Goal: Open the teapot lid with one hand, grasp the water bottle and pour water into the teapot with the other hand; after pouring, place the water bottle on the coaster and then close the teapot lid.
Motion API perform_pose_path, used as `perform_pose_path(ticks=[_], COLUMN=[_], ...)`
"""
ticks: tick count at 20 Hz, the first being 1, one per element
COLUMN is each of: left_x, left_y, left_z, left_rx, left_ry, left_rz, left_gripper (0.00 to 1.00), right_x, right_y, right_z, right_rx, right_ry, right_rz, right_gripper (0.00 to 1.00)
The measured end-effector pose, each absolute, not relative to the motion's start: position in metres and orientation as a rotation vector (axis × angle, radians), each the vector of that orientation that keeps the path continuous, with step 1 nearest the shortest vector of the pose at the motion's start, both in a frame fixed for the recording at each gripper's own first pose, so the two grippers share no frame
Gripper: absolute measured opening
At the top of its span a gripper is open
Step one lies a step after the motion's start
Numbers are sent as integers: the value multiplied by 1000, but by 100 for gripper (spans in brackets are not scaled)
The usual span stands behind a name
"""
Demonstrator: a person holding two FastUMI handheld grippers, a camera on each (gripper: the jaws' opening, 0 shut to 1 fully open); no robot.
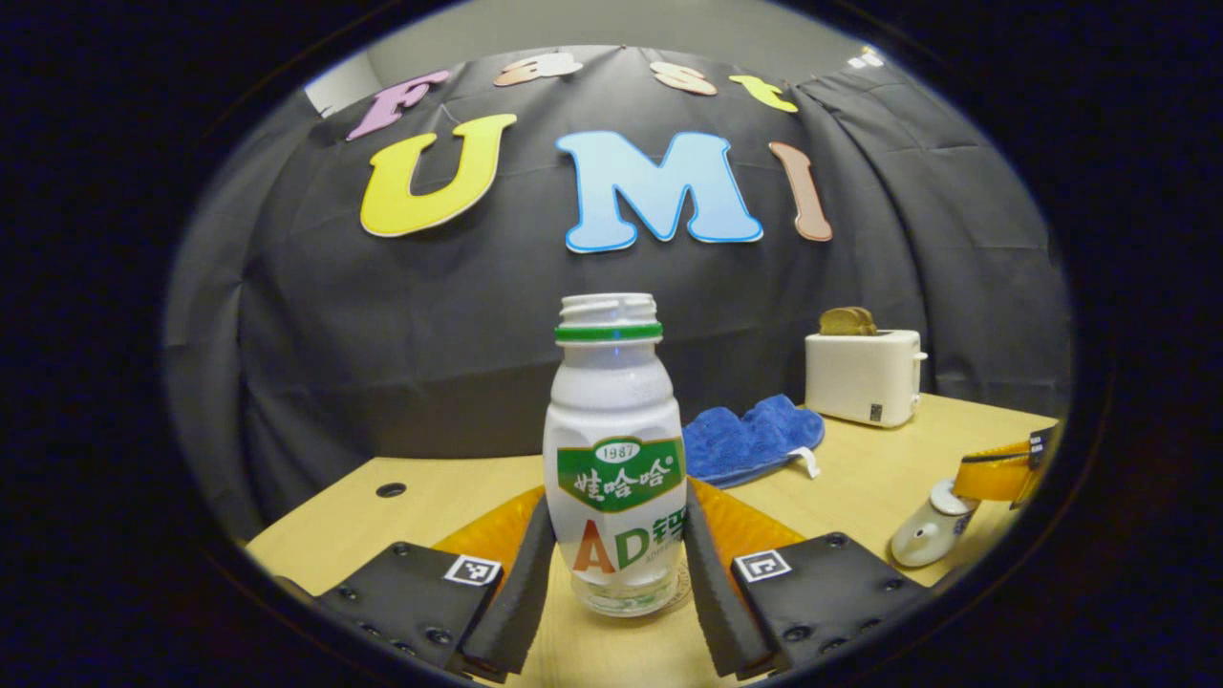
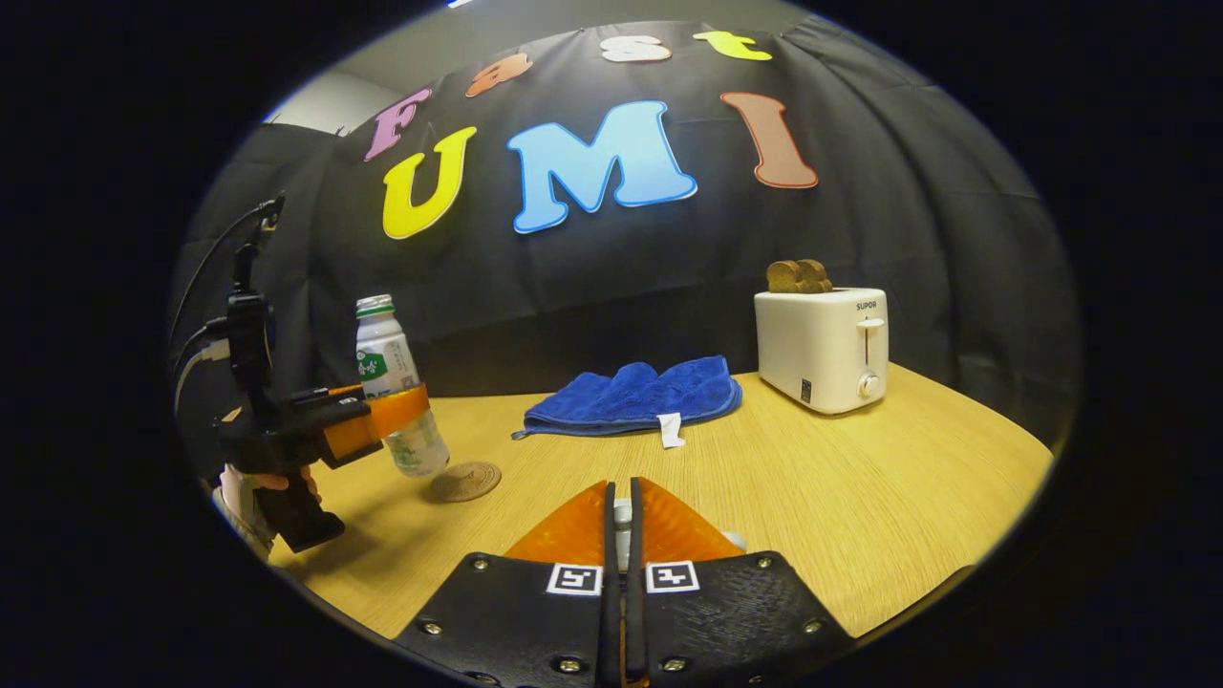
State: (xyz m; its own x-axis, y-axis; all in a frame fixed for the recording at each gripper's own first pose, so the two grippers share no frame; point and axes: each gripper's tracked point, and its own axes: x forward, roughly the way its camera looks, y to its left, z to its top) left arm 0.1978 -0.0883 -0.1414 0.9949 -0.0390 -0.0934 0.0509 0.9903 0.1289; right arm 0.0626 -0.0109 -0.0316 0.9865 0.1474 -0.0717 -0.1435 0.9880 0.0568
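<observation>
The left gripper (image 1: 616,573) clamps the bottle (image 1: 613,449) low on its label (slick plastic, light, uncapped). The right gripper (image 2: 623,535) has fingers together on something small and pale, likely the lid.

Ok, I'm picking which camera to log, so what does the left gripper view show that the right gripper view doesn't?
Left gripper view: the teapot body with the right gripper at its top, and the water bottle and its open mouth close up between the left gripper fingers.
Right gripper view: the coaster beside the tilted bottle's base, the hand holding the left gripper, and a white lid knob between the closed fingers.
Shared: bottle, blue cloth, toaster, table.
</observation>
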Motion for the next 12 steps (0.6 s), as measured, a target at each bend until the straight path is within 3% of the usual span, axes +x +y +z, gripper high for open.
perform_pose_path(ticks=[4,5,6,9,12], left_x=[202,209,215,226,233], left_y=[-91,-91,-92,-95,-94], left_z=[-146,-150,-153,-157,-163], left_rx=[101,91,82,75,89], left_ry=[102,105,106,103,112], left_rz=[-51,-47,-43,-49,-54], left_gripper=[71,70,78,76,78], right_x=[63,62,62,61,58], right_y=[-10,-10,-6,-10,-16], right_z=[-32,-30,-31,-26,-15], right_rx=[39,49,68,65,83], right_ry=[72,70,70,56,15], right_rz=[133,138,153,131,115], right_gripper=[3,9,12,74,75])
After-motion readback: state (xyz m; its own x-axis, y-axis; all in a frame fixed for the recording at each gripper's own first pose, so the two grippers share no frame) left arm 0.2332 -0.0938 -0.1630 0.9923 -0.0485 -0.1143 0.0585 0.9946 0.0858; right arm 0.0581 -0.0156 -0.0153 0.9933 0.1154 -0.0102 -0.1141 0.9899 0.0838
